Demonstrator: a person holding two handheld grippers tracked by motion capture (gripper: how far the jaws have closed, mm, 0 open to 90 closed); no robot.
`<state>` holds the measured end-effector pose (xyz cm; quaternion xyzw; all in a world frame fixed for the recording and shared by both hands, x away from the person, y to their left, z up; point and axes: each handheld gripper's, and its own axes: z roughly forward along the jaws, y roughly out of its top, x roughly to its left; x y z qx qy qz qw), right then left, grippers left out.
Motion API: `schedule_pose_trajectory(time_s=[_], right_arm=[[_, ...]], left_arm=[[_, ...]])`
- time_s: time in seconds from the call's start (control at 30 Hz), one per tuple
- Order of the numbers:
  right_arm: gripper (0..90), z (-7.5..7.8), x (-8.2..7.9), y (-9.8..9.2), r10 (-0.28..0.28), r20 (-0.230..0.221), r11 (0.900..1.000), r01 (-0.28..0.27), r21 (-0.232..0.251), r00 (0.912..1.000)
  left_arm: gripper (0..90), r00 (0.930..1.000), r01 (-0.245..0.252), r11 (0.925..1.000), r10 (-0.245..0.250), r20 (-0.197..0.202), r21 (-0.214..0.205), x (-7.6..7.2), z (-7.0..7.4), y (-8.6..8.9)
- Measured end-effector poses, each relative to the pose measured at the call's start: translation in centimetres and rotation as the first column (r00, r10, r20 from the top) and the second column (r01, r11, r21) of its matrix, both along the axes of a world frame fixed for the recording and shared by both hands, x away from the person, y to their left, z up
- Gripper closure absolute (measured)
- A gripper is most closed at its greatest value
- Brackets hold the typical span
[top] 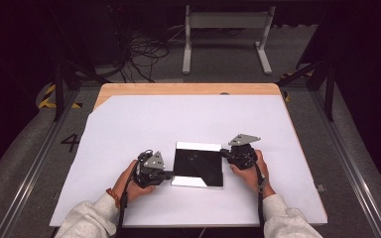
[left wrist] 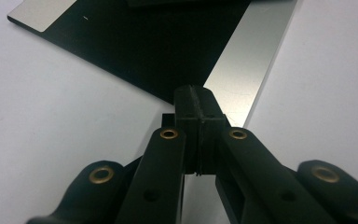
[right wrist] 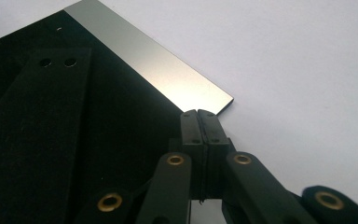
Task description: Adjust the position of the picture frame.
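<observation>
Black board (top: 198, 166) lies flat on the white sheet (top: 129, 129), left tool (top: 171, 174) and right tool (top: 223, 151) pressed together at opposite corners

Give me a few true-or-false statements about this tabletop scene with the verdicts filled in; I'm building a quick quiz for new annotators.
1. Both grippers have their jaws shut. True: the left gripper and the right gripper show jaws pressed together.
2. The square panel is mirror-like. True: it is dark with bright strips along two edges.
3. The panel lies on bare wood. False: it lies on the white sheet.
4. The left gripper is at the panel's far edge. False: it is at the near left corner.
5. The right gripper holds the panel up. False: the panel lies flat.
</observation>
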<state>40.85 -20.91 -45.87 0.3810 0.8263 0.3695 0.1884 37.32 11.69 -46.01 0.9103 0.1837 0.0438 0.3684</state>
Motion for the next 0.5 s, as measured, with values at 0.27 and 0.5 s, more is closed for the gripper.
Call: schedule_pose_trajectory(time_s=[0.27, 0.5], right_arm=[[90.0, 0.0, 0.26, 0.35, 0.001, 0.003, 1.0, -0.001, -0.005, 1.0], [90.0, 0.07, 0.51, 0.47, 0.009, -0.001, 0.9999, -0.009, -0.01, 1.0]], left_arm=[[89.9, 1.0, 0.004, 1.0, -0.004, 0.003, 0.003, -0.16, 0.01, 0.09], [89.8, 0.9999, 0.008, 1.0, -0.008, 0.009, 0.0, -0.21, -0.03, 0.05]])
